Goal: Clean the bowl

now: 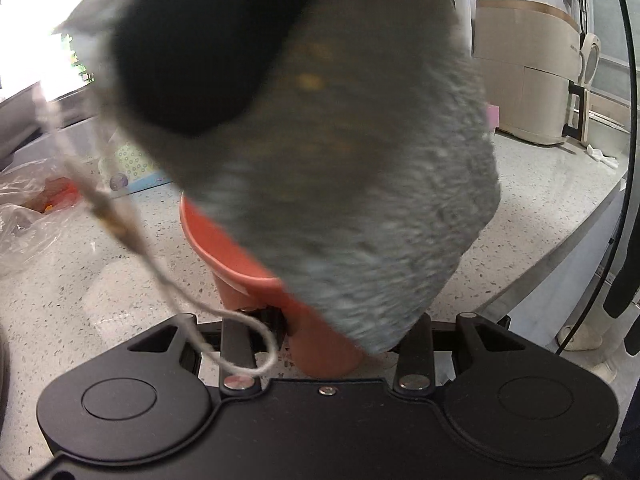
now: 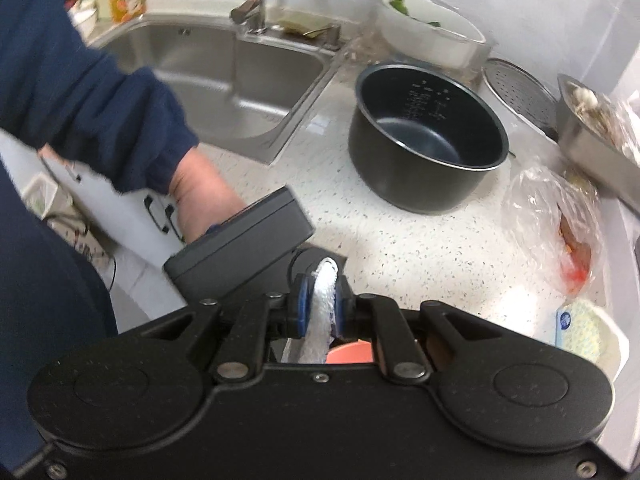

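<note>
While its blue pads [image 2: 305, 307] press from both sides on a white cloth [image 2: 320, 316], the right gripper [image 2: 320, 304] is clamped on that cloth, the fabric standing up between the jaws and hanging below them. Directly beneath it, through the gap in the linkage, a piece of the orange bowl [image 2: 348, 354] shows. Just ahead and to its left sits the black body of the left gripper [image 2: 240, 240], held by a hand [image 2: 204, 196] in a dark blue sleeve [image 2: 80, 92].

From the left wrist view, the left gripper [image 1: 320, 320] has its jaws partly apart around the near rim of the bowl [image 1: 236, 256]; the cloth [image 1: 360, 200] covers the contact, so whether the pads actually squeeze the rim cannot be told. That grey-looking cloth fills most of the space ahead of it, lying over the bowl, with a loose string [image 1: 160, 264] trailing down to its left.

Farther ahead of the right gripper, on the speckled counter [image 2: 420, 256], stands a black pot [image 2: 428, 140]. Beyond and left is a steel sink [image 2: 240, 80] with a faucet [image 2: 256, 4]. To the right lies a clear plastic bag [image 2: 556, 224].
</note>
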A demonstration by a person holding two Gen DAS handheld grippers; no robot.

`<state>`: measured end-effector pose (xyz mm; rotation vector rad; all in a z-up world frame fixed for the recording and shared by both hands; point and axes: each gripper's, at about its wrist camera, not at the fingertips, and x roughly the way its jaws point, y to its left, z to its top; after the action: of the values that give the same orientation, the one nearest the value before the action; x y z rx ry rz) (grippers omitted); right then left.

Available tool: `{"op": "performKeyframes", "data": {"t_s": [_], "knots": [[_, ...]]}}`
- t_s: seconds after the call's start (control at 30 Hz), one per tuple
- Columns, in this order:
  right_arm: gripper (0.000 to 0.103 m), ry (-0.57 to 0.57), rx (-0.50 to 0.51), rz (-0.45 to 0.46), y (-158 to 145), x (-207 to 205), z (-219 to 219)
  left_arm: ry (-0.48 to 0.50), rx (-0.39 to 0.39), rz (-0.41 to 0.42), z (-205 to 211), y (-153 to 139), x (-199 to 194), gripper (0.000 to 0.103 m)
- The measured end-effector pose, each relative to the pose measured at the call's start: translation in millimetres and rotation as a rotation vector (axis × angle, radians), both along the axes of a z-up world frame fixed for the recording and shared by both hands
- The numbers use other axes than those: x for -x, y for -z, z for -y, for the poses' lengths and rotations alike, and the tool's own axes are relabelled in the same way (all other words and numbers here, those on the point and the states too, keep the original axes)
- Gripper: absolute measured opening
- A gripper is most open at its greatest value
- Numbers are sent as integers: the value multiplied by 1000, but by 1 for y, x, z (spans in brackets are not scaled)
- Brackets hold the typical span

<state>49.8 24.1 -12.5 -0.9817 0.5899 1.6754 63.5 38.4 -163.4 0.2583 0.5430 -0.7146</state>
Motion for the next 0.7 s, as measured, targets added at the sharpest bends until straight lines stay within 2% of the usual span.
{"op": "performKeyframes", "data": {"t_s": [0.43, 0.7], "knots": [[16, 103, -35, -75, -4, -34, -20, -11, 6, -11, 0, 1, -3, 38], [14, 185, -82, -38, -9, -55, -27, -14, 5, -16, 0, 0, -4, 38]]}}
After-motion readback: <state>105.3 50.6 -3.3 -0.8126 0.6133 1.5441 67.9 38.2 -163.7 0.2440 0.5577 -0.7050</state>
